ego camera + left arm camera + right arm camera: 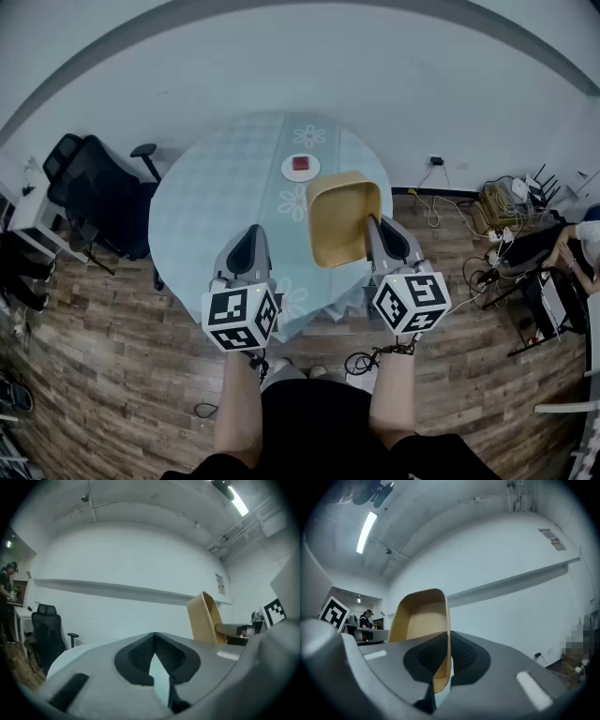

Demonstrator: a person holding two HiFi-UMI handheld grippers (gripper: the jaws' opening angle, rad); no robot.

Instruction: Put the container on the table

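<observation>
The tan, square-sided container [345, 217] hangs tilted on its side above the near right part of the round table [211, 192], its open side facing up at me. My right gripper [376, 228] is shut on its right rim; in the right gripper view the thin wall [419, 620] runs between the dark pads [464, 654] of that gripper [448, 644]. My left gripper [250, 242] hovers level over the table's near edge, to the container's left, shut with nothing in it [154, 644]. The left gripper view shows the container [205, 618] edge-on at the right.
A light blue flowered cloth covers the table. A white plate [300, 168] with a small red thing on it sits at the far side. A black office chair [98, 192] stands left of the table. Cables and boxes [506, 211] lie on the wooden floor at right.
</observation>
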